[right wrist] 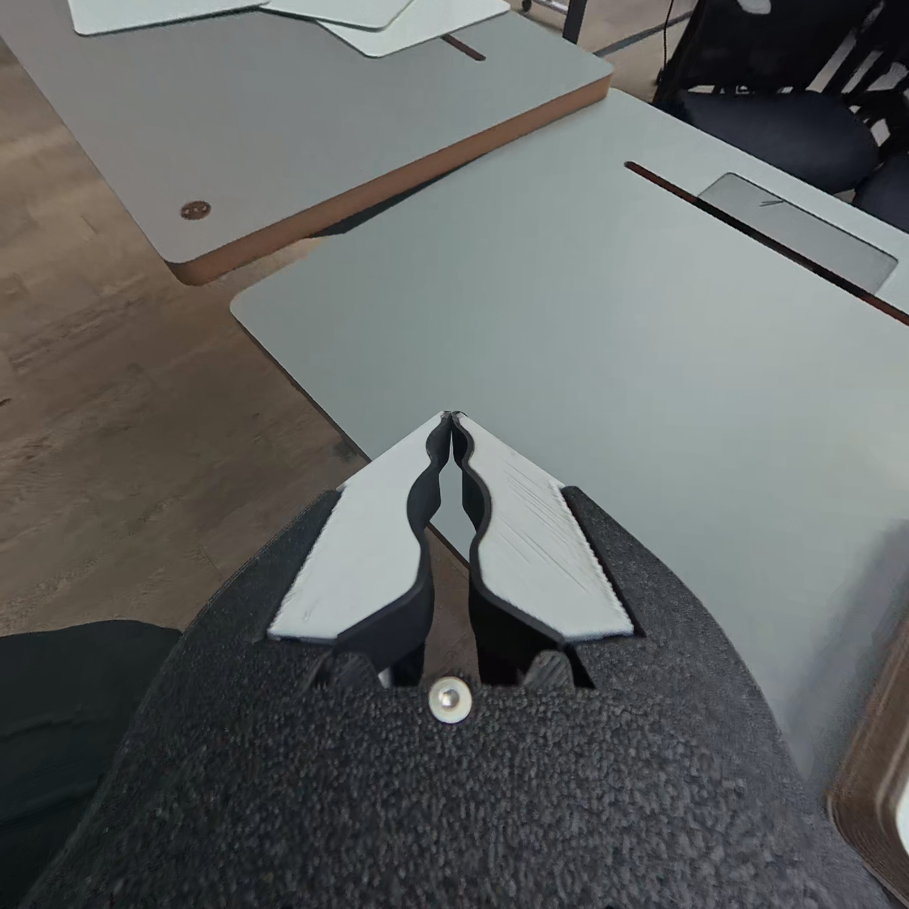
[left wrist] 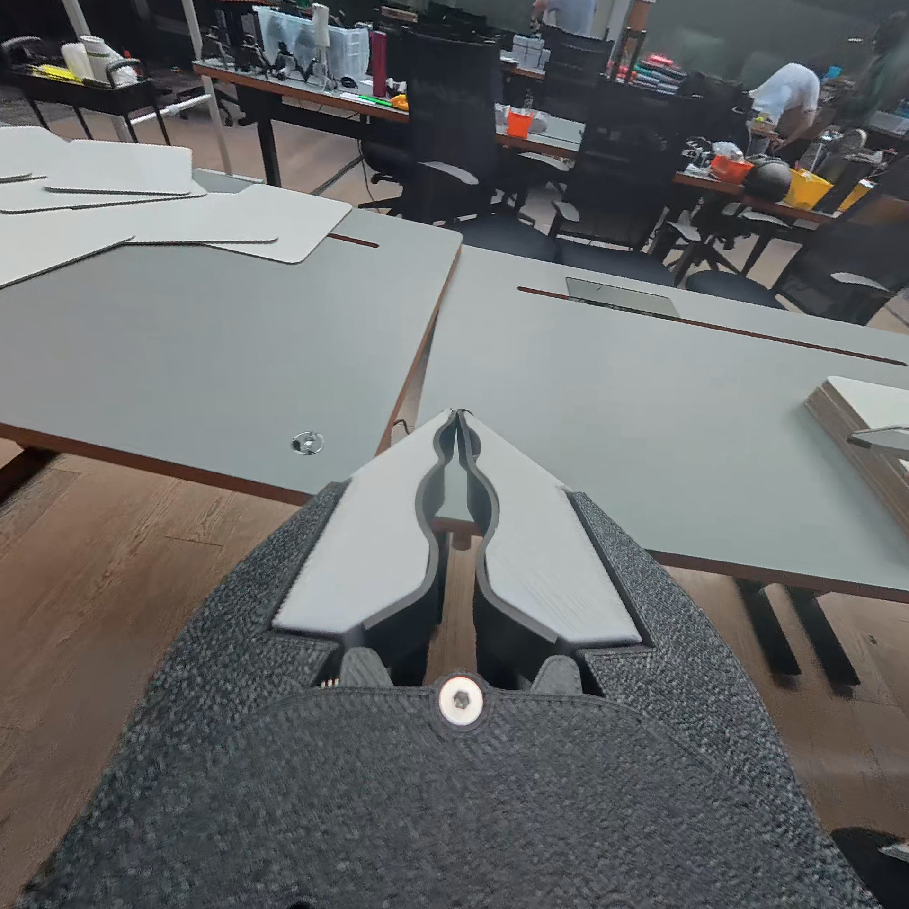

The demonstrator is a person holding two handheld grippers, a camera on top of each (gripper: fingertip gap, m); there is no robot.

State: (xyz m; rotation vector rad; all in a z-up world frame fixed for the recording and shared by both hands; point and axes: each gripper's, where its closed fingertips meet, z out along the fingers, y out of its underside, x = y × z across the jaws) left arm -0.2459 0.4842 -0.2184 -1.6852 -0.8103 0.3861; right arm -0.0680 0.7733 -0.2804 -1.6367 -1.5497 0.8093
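My left gripper (left wrist: pixel 457 412) is shut, its tips touching with nothing between them, held in the air over the near corner of the right grey table (left wrist: pixel 639 393). My right gripper (right wrist: pixel 450 414) is also shut with nothing in it, held above the same grey table (right wrist: pixel 590 319) near its left front corner. A stack of flat boards (left wrist: pixel 865 433) with brown layered edges lies on that table at the right, and its edge also shows blurred in the right wrist view (right wrist: pixel 875 767).
A second grey table (left wrist: pixel 206 334) stands to the left with several flat grey sheets (left wrist: pixel 206 221) on it. Black office chairs (left wrist: pixel 457 113) and cluttered desks stand beyond. A person (left wrist: pixel 787 98) bends over a far desk. Wooden floor (left wrist: pixel 98 590) lies below.
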